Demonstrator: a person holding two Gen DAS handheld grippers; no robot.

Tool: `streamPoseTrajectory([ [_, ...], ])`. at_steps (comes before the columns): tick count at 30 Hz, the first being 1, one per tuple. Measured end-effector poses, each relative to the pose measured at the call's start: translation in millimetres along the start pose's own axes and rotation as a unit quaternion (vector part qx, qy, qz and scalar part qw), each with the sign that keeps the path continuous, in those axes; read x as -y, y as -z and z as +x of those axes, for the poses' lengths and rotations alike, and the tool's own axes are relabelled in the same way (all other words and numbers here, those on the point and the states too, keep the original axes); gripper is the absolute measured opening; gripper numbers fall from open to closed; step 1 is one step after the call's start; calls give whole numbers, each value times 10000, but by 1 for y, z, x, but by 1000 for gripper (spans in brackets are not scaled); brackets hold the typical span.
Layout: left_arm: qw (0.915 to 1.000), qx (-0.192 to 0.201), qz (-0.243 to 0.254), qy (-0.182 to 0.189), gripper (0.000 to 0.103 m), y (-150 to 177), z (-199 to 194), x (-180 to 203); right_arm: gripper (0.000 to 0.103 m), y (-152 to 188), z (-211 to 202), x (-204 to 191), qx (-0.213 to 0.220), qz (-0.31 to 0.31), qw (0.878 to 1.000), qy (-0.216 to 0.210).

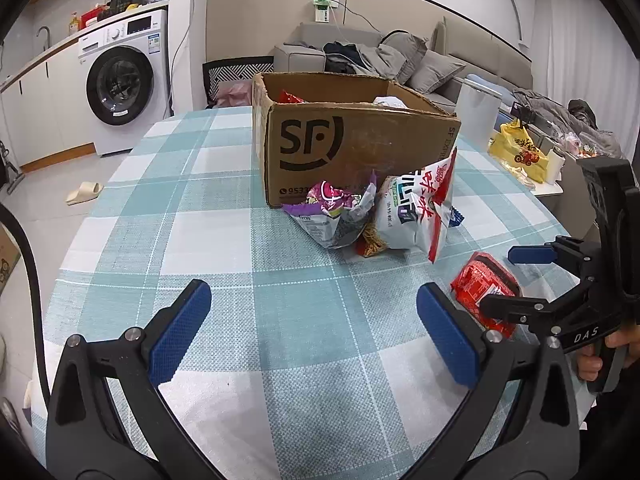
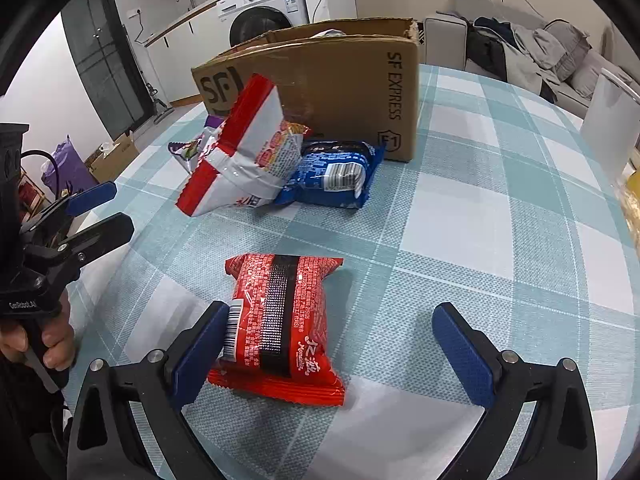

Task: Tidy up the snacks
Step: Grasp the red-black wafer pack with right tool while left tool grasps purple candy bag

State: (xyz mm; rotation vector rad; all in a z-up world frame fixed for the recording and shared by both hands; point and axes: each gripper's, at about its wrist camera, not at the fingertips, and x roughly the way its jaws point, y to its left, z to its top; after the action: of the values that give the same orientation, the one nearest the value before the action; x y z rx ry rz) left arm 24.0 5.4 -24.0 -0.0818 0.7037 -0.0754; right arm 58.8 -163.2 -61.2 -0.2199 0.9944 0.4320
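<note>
A table under a blue-and-white checked tablecloth [image 2: 460, 208] is seen, with washing machine [image 1: 120, 84] and sofa [image 1: 400, 60] behind. Both grippers are spread wide, nothing clamped: left gripper [image 1: 316, 328] over bare cloth; right gripper [image 2: 336, 356] brackets the red snack packet [image 2: 280, 320], left pad touching. SF cardboard box [image 2: 332, 88] stands beyond.

Cardboard box [image 2: 320, 92] reads "SF EXPRESS" — tongs [image 1: 516, 280] "DAS".

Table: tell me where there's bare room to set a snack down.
Free: the checked cloth left of the cardboard box, and between the open left gripper fingers. Crowded: the box front, where the purple bag, white-red bag and blue packet bunch.
</note>
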Motion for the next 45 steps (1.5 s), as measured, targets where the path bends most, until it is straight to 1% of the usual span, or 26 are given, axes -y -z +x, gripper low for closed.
streamPoseTrajectory([
  [4, 10000, -59, -59, 5, 102, -4, 7, -1, 100, 1, -3, 6, 42, 60, 10000, -13],
  [6, 9999, -100, -112, -6, 102, -5, 10, -2, 95, 2, -4, 7, 69, 64, 9999, -46],
  [9, 9997, -154, -187, -18, 102, -8, 16, -4, 74, 2, -8, 10, 119, 106, 9997, -199],
  [10, 9996, -170, -195, -71, 102, -10, 19, -4, 72, 2, -8, 10, 127, 122, 9996, -236],
  [12, 9995, -191, -218, -124, 102, -13, 23, -5, 63, 2, -9, 12, 146, 164, 9993, -314],
  [13, 9994, -202, -235, -130, 102, -15, 25, -5, 62, 2, -10, 12, 150, 166, 9991, -346],
  [15, 9993, -226, -262, -141, 102, -19, 29, -6, 53, 0, -10, 13, 157, 172, 9988, -423],
  [17, 9993, -235, -237, -155, 102, -21, 32, -5, 48, 1, -11, 13, 185, 155, 9987, -449],
  [20, 9994, -216, -166, -210, 102, -27, 37, -3, 44, 1, -14, 12, 260, 162, 9982, -506],
  [23, 9992, -226, -166, -278, 102, -31, 44, -3, 42, 2, -17, 13, 367, 175, 9979, -513],
  [28, 9987, -251, -255, -368, 102, -39, 57, -8, 41, 0, -26, 14, 545, 254, 9967, -552],
  [30, 9985, -257, -295, -372, 102, -42, 62, -11, 41, 0, -28, 15, 583, 298, 9962, -580],
  [34, 9978, -336, -265, -499, 102, -48, 78, -14, 41, -1, -27, 19, 582, 356, 9958, -606],
  [37, 9981, -436, -343, -284, 102, -51, 88, -17, 41, -2, -26, 20, 571, 363, 9958, -613],
  [38, 9980, -446, -350, -264, 102, -52, 91, -17, 41, -2, -26, 20, 571, 365, 9958, -615],
  [45, 9987, -378, -178, -293, 102, -58, 99, -9, 41, -2, -24, 20, 524, 353, 9960, -626],
])
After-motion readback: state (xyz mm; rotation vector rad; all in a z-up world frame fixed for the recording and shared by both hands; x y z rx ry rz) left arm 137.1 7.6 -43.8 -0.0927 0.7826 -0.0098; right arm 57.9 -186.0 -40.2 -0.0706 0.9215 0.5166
